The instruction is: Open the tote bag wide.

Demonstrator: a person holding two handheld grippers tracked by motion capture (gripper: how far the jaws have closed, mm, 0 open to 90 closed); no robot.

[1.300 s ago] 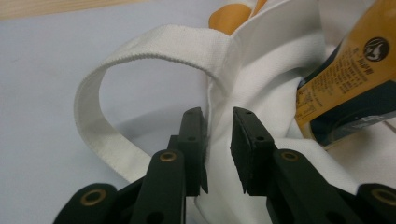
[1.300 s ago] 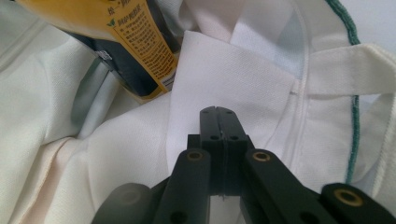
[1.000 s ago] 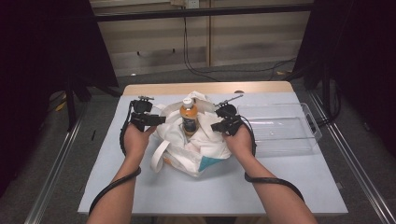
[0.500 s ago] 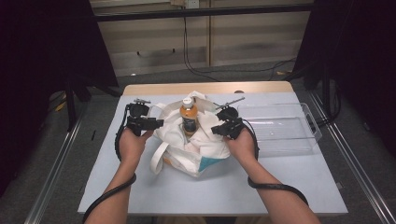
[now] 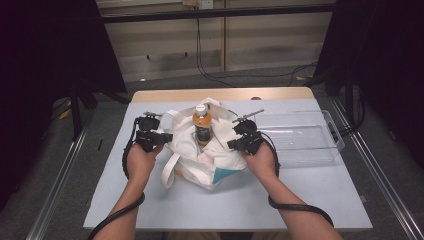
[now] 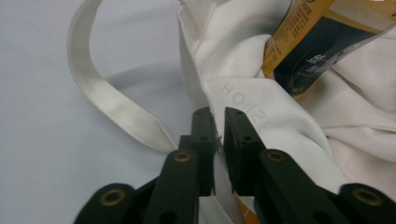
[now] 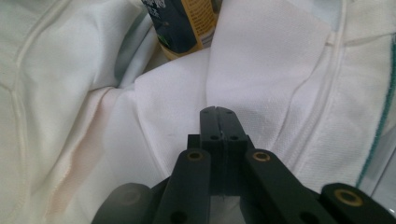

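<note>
Since a second ago the left claw [image 5: 162, 136] has just been closing, with the rim of the white cloth tote bag [image 5: 212, 160] between its jaws; both hands sit about where they were. Left claw now clenched on the bag's left edge: in the left gripper view [image 6: 216, 114] the two black jaws stand almost together with the hem seam running down between them, and a loose white strap handle [image 6: 100, 93] curves away on the pale grey tabletop [image 5: 300, 200]. Right claw [image 5: 234, 144] clamped fully together on a fold of the bag's right side; right gripper view [image 7: 218, 112] shows cloth pinched under the tips. Bag lies mid-tabletop, directly between the two claws, mouth spread. Orange-capped drink bottle with a dark and yellow label [image 5: 202, 125] stands upright inside the bag, between the claws, touching neither. Clear plastic rectangular tray [image 5: 320, 145] sits just right of the right hand
</note>
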